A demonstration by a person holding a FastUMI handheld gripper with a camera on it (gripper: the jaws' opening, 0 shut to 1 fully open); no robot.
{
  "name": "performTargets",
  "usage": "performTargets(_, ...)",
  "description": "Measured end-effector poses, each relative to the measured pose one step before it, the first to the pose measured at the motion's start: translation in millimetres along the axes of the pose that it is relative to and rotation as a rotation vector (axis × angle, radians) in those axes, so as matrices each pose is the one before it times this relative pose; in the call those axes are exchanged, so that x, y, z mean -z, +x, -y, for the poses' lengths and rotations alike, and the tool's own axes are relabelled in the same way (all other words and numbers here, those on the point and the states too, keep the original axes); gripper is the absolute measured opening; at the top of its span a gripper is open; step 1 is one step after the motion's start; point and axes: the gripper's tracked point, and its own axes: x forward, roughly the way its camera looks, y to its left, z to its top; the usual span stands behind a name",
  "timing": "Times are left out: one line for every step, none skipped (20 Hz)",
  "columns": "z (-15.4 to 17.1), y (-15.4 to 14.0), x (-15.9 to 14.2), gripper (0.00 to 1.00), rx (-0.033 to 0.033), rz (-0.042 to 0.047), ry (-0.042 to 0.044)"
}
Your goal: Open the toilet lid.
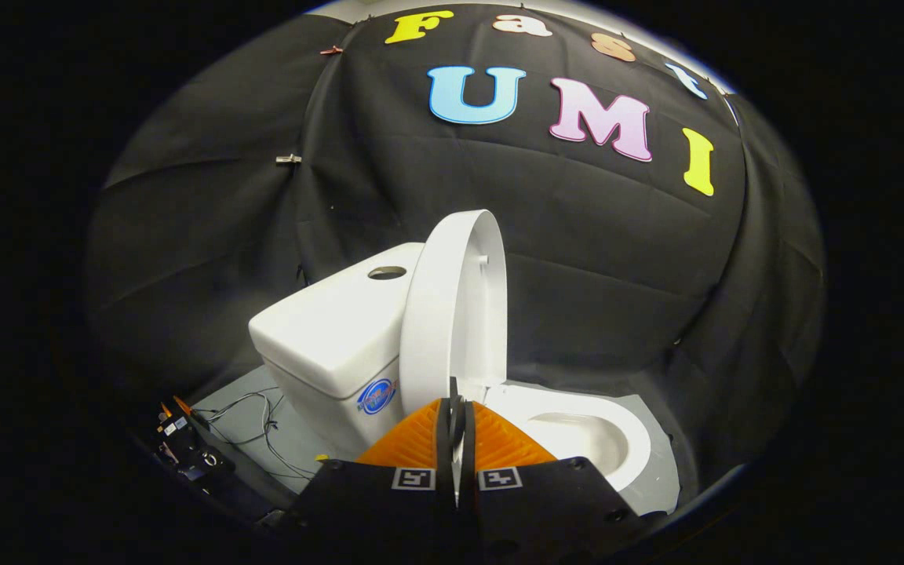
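Nearest of all, the claw [456, 412] sits with its two fingers [413, 443] brought together, only a thin dark slit showing between them, and nothing is clamped in that slit. Each finger carries a small square marker near its base.

Just ahead of the fingertips stands the toilet lid [452, 314], white and raised to near upright. It is seen almost edge-on, its lower edge right at the tips; whether the tips touch it cannot be told. A small peg shows on the lid's inner face, high above the claw.

Right of the fingers and just beyond them lies the toilet bowl [625, 435], its white rim uncovered and the hollow open to view. Left of the fingers, behind the raised lid, sits the white tank [326, 329], with a round hole [387, 273] in its top and a round blue sticker [376, 396] on the side that faces the claw.

The toilet stands on a grey floor panel [244, 416]. On that panel, further left of the claw, thin wires [264, 428] trail loosely, and beyond them at the panel's near corner lies a small dark device [189, 451] with orange parts. Black cloth [577, 259] hangs behind everything, and two small clips [289, 158] hold it at a seam up and to the left of the tank.
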Motion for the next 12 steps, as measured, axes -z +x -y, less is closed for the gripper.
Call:
performTargets(-2.33,0.74,-0.14,0.05,-0.00045,0.00087,-0.00517)
performTargets(-1.33,0.05,-0.25,0.05,0.00101,0.0002,-0.00171)
performTargets(-1.11,-0.33,0.91,0.05,-0.00008,-0.00131,0.00001)
performTargets(-1.19,0.85,-0.03,0.05,-0.00261,0.00096,-0.00009)
performTargets(-1.49,0.18,-0.01,0.05,-0.00425,0.00069,-0.00245)
performTargets(-2.4,0.17,-0.71,0.05,-0.00387,0.00087,-0.00661)
performTargets(-1.76,0.53,0.91,0.05,-0.00247,-0.00078,-0.00875)
performTargets(-2.94,-0.31,0.07,0.05,-0.00607,0.00025,-0.00648)
performTargets(-3.69,-0.89,0.09,0.05,-0.01151,-0.00727,-0.00315)
performTargets(-1.09,1.36,-0.49,0.1,-0.00944,0.00941,-0.00426)
performTargets(1.24,-0.53,2.07,0.11,0.00639,-0.00663,-0.00476)
performTargets(-0.11,0.19,-0.47,0.11,0.00006,0.00098,0.00184)
